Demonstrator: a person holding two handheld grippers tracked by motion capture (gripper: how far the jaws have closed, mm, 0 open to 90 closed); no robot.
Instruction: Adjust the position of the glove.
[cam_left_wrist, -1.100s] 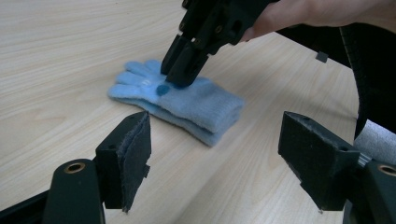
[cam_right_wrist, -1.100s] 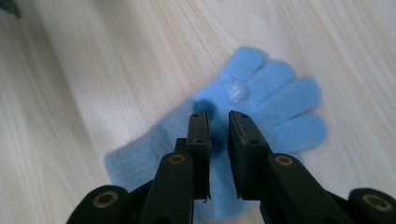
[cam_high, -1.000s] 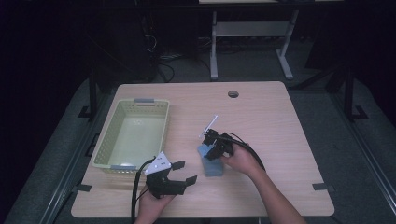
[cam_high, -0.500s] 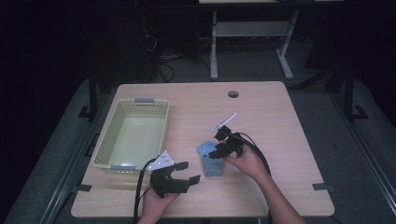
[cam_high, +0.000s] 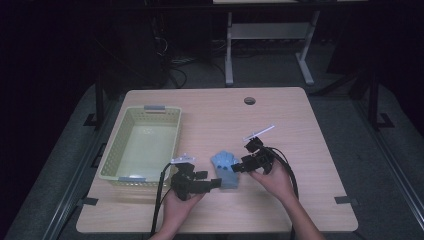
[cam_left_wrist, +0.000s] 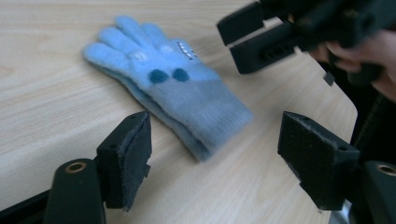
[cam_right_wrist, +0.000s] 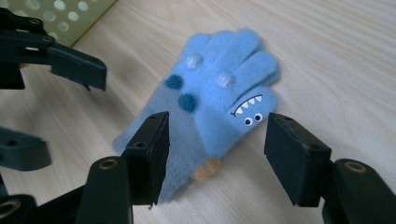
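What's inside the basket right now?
The yellow-green basket shows only its bare perforated floor. The strip just behind its near wall is hidden. The blue glove lies outside on the table.

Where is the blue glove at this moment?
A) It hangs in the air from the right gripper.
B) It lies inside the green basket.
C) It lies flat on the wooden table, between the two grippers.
C: the blue glove lies flat on the table, with the open left gripper and the open right gripper at either side, neither pressing on it; the basket holds no glove.
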